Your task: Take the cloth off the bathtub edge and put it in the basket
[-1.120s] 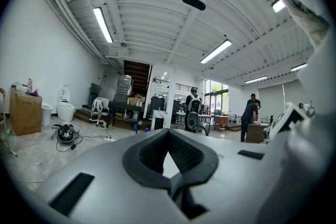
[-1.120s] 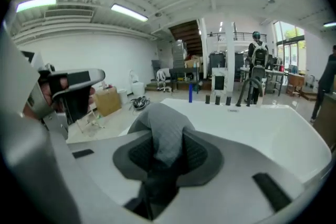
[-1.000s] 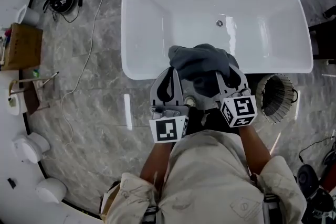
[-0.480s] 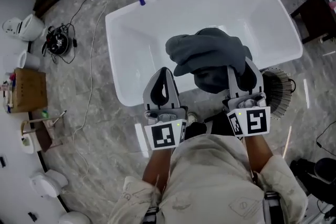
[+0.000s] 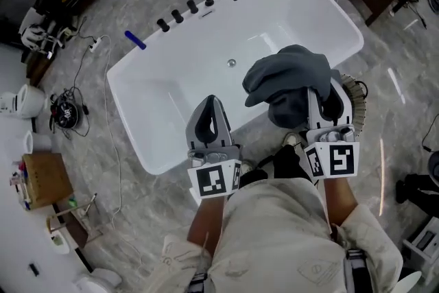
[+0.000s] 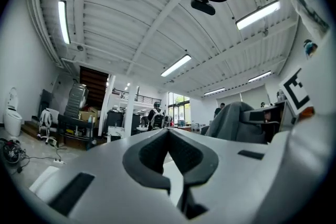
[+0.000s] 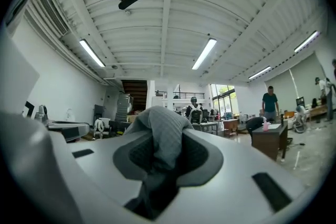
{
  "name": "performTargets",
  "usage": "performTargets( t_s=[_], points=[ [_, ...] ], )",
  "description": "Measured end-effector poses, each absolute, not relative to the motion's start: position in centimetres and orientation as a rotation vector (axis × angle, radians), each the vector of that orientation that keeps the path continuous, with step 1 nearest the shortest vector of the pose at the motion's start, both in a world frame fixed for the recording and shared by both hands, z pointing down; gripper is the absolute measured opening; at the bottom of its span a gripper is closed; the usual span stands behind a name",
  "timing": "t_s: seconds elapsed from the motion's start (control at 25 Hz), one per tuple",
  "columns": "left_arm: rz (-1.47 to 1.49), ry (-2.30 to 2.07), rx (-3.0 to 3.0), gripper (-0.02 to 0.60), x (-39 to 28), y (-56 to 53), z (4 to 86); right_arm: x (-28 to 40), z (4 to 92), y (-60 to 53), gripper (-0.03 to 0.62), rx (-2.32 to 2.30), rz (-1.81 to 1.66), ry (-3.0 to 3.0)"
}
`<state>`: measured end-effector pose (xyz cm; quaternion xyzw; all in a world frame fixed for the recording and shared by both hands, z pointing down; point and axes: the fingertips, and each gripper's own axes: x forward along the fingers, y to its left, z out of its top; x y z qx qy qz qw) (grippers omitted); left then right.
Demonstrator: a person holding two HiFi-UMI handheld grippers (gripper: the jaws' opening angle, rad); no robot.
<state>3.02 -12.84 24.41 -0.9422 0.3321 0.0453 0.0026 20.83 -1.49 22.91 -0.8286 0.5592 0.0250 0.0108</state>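
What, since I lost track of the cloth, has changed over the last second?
The right gripper has lifted the cloth off the bathtub edge and carried it rightwards, toward the basket. The left gripper moved alongside. Unchanged: right gripper clamped on cloth, left gripper shut and empty.

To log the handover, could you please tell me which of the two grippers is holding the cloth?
The right gripper: its jaws are shut on the grey cloth, whereas the left gripper's jaws are shut with nothing between them.
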Motion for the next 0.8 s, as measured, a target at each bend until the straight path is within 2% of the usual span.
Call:
performTargets(
  t_s=[0.4,0.8],
  points=[
    [0.120,0.632,-3.079,-0.005,20.2,-7.3,24.7,35.9,23.2,10.6,0.083,-2.832,0.069,1.319],
    [0.107,0.271,-3.152,-0.005,34.5,1.0,25.2,45.2,23.4,22.1,0.084,-3.007,0.063,0.999]
  ],
)
